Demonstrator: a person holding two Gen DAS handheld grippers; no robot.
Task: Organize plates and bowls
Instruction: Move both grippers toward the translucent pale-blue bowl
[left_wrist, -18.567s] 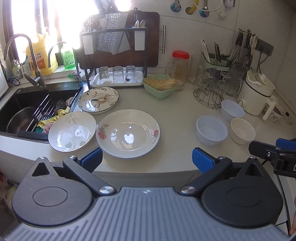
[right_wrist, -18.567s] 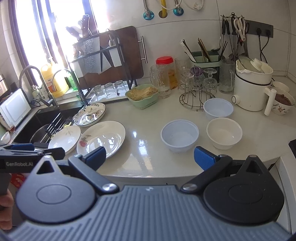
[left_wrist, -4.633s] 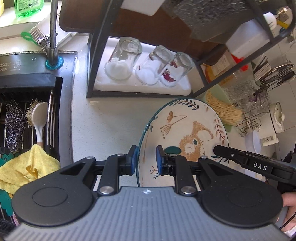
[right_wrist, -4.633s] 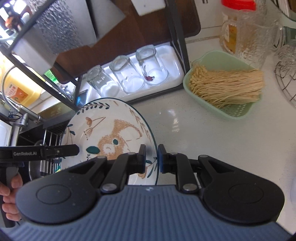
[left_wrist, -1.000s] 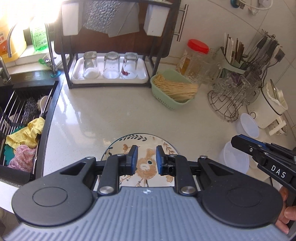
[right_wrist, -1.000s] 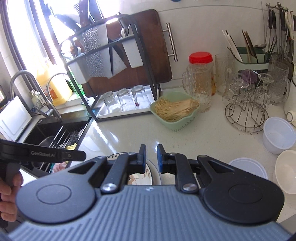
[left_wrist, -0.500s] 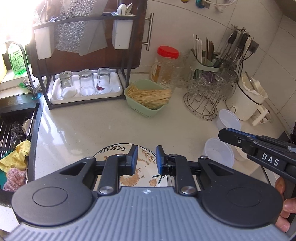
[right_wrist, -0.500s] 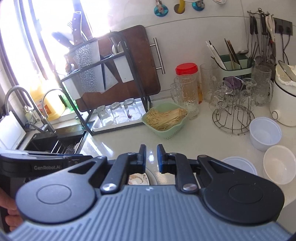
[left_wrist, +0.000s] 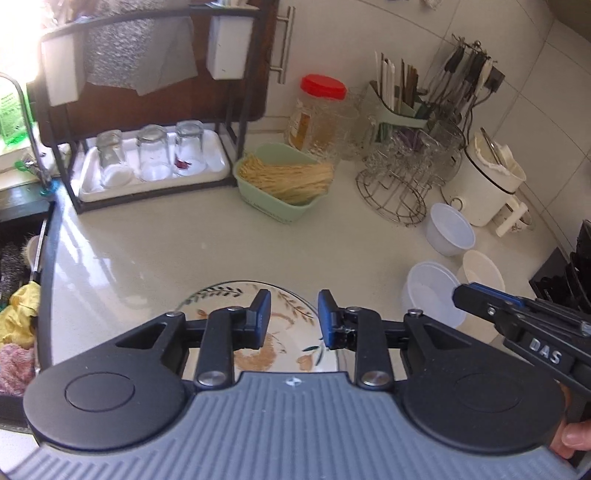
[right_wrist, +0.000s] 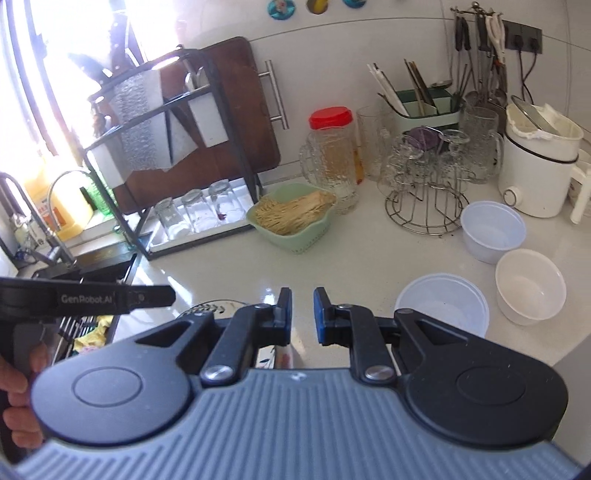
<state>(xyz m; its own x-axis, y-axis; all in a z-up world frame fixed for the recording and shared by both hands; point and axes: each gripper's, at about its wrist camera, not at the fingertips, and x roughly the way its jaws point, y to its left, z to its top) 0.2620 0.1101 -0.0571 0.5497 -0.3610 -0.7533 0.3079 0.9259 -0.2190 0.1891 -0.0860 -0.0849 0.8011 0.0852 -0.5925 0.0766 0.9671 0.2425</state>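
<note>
Left wrist view: left gripper (left_wrist: 291, 317) hovering, fingers parted, holding nothing, over round leaf-patterned ceramic plate (left_wrist: 284, 317) lying flat on pale stone counter (left_wrist: 147, 251) | Right wrist view: right gripper (right_wrist: 302, 312) gaping slightly, empty; plate rim peeking beside white plastic bowl (right_wrist: 441, 304).

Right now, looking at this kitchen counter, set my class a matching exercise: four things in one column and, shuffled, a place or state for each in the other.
Column A
1. patterned plate
2. three drinking glasses
3. green basket
4. left hand-held gripper

Column B
a. upside down on the white tray under the black rack
b. open, holding nothing
c. flat on the counter, at its near edge
d. filled with pale dry noodles

Pairs: 1-c, 2-a, 3-d, 4-b
</note>
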